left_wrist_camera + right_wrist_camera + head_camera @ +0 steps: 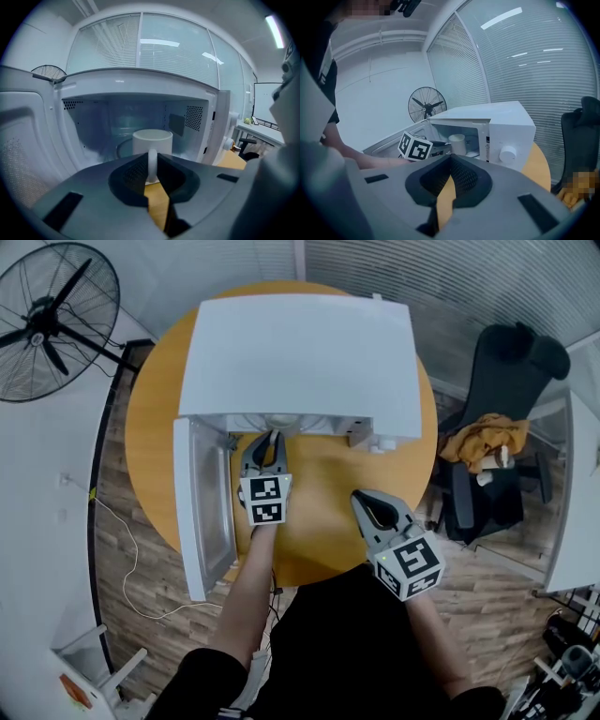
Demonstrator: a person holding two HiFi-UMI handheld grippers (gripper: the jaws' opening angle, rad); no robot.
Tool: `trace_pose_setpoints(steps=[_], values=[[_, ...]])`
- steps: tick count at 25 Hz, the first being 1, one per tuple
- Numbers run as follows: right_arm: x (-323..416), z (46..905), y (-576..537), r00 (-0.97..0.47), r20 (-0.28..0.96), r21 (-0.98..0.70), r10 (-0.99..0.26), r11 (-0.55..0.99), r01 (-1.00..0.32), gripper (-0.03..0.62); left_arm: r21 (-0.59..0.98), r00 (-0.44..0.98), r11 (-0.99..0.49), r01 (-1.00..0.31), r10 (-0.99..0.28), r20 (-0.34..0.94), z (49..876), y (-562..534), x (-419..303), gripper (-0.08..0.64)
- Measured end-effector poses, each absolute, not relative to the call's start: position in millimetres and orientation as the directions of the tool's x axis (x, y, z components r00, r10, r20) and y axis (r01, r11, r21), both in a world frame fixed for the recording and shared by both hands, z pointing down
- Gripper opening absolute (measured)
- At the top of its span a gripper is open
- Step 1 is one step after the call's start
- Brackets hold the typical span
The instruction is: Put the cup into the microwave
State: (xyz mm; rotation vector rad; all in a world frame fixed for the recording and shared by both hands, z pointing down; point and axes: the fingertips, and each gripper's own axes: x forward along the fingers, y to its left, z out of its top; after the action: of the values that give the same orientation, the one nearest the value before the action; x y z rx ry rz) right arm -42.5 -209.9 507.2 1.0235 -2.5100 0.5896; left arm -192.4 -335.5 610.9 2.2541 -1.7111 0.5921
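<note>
Okay, round wooden counter (pixel 323 479) carries a white box-shaped microwave (pixel 300 362). Its door (pixel 202 512) is swung wide open to the person's left. A black standing fan (pixel 47 320) is on the floor off to the left, and a black office chair (pixel 506 418) with an orange cloth on its seat is to the right.

Left gripper (pixel 272 437) reaches into the microwave mouth. In the left gripper view its jaws are closed down to a narrow gap and pinch the handle of the cup from both sides. Right gripper (pixel 363 498) hovers over the counter in front of the microwave, well apart from the cup. Its jaws are closed tip to tip with nothing between them, and only wood shows through the slit in the right gripper view.

White cylindrical ceramic cup (pixel 152 139) stands upright inside the cavity near the front opening, with its handle pointing out toward the left gripper. It has plain walls and an open top. The right gripper view also shows it (pixel 458 143) inside the cavity.
</note>
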Motion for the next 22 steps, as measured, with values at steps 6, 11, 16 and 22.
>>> trace_pose_setpoints(steps=[6,11,16,22], values=[[-38.1,509.7,-208.9,-0.664,0.484,-0.241,-0.57,0.642,-0.728,0.009,-0.054,0.216,-0.269,-0.962,-0.864,0.455,612.4,-346.3,-194.2,0.037],[-35.5,512.2,-208.7,-0.662,0.488,-0.244,-0.569,0.639,-0.729,0.009,-0.071,0.206,-0.265,-0.962,-0.867,0.453,614.3,-355.8,-196.1,0.037],[-29.5,513.1,-209.4,-0.655,0.493,-0.245,-0.573,0.631,-0.736,0.009,-0.083,0.201,-0.264,-0.961,-0.871,0.448,615.7,-369.1,-196.9,0.038],[-22.3,513.1,-210.1,-0.643,0.501,-0.242,-0.58,0.619,-0.747,0.009,-0.097,0.196,-0.264,-0.96,-0.876,0.441,615.7,-384.9,-197.4,0.038]])
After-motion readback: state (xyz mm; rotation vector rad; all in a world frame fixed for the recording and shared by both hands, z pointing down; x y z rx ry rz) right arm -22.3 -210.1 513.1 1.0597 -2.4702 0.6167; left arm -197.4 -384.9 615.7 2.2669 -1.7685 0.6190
